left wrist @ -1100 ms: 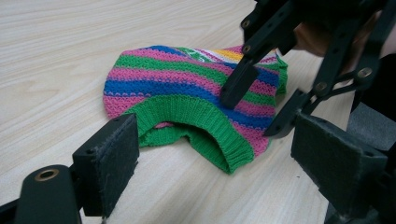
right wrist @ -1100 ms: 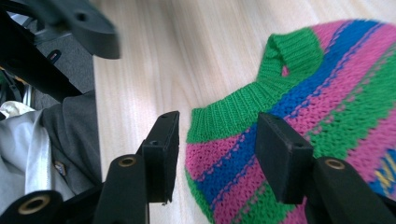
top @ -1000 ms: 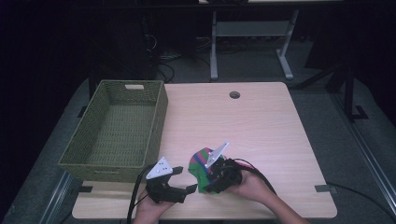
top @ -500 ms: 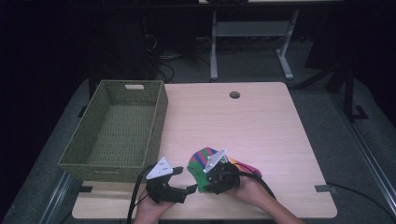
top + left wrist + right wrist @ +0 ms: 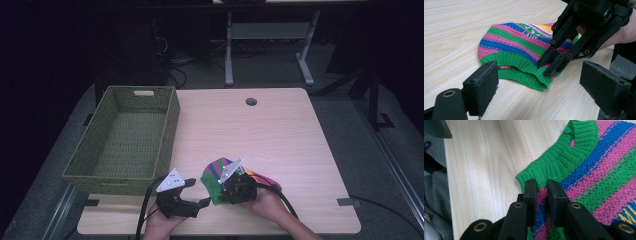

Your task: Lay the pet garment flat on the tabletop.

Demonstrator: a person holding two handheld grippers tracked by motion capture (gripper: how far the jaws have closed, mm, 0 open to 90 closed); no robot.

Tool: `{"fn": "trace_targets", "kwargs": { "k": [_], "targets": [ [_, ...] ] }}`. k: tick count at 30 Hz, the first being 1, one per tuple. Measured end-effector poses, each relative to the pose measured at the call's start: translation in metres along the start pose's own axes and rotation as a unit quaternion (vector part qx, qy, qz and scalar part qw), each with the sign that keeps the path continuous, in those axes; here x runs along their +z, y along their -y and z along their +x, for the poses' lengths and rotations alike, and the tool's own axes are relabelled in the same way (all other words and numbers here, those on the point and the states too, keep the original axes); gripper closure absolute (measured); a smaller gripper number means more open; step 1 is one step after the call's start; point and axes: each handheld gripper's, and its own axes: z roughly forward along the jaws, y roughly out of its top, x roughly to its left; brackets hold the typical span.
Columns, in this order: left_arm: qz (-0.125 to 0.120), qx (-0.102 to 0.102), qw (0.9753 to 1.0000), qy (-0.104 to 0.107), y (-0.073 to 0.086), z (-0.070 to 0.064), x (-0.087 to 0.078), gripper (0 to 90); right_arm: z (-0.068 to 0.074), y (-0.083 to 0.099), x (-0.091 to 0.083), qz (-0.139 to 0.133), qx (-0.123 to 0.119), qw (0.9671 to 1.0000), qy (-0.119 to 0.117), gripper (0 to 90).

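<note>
A striped knit hat [image 5: 218,172] in green, pink and blue lies near the table's front edge, its green ribbed band [image 5: 519,68] toward the left gripper. My right gripper [image 5: 216,190] is shut on the hat just behind the band, with knit pinched between its jaws [image 5: 541,195]. In the left gripper view the right gripper [image 5: 550,66] bites the band's upper layer. My left gripper [image 5: 197,192] stands open just left of the hat, its pads [image 5: 484,86] spread wide with nothing between them.
An empty green woven basket [image 5: 80,167] stands on the table's left side. A cable hole [image 5: 251,101] sits at the back middle. The person's hands come in over the front edge.
The right gripper has shifted slightly left and nearer the front edge with the hat in it. The left gripper has barely moved.
</note>
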Motion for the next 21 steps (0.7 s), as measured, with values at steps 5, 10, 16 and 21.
{"fn": "trace_targets", "kwargs": {
  "k": [5,10,16,21],
  "targets": [
    [-0.002,-0.002,1.0000,0.000,0.000,0.001,-0.001,14.8,-0.001,-0.001,-0.007,-0.019,0.013,0.9997,-0.012,78.6],
    [-0.003,-0.002,1.0000,0.001,0.000,0.000,0.000,14.8,0.000,-0.003,-0.015,-0.027,0.016,0.9995,-0.009,78.6],
    [-0.005,-0.001,1.0000,0.001,0.000,-0.001,-0.001,14.9,-0.002,-0.001,-0.028,-0.043,0.031,0.9985,-0.014,78.6],
    [-0.006,0.001,1.0000,0.003,-0.001,0.000,0.000,14.8,-0.006,-0.001,-0.040,-0.054,0.034,0.9979,-0.009,78.7]
  ]
}}
